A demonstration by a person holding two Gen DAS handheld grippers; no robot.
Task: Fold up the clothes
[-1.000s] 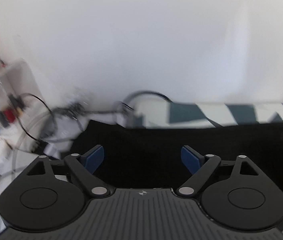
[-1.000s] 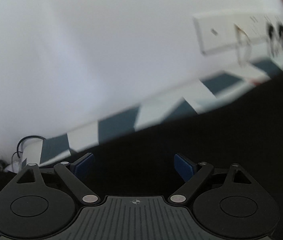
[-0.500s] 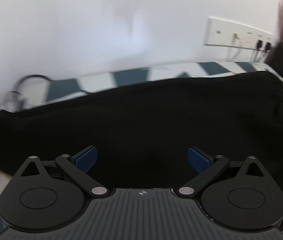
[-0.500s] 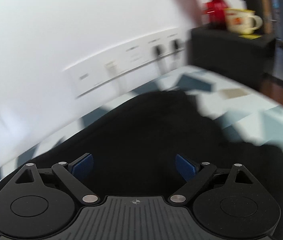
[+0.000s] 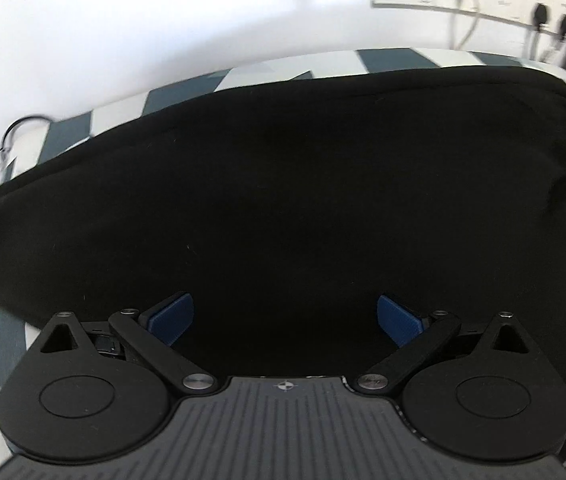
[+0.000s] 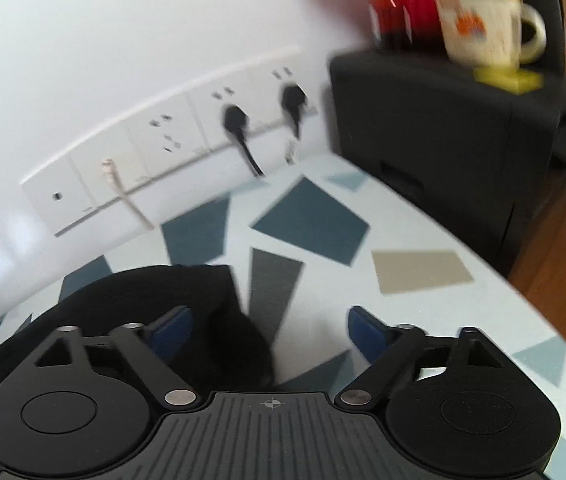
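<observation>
Right tool (image 6: 269, 330) swung past black garment's (image 6: 219, 320) end; both tools released.

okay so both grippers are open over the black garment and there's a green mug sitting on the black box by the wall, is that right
Not quite: the mug is cream-white with an orange print, not green, as the right wrist view shows. It does sit on the black box by the wall. The left gripper and right gripper are both open over the black garment.

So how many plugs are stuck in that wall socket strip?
2 black plugs: one left, one right, near the black box. The white cable further left might be another.
</observation>
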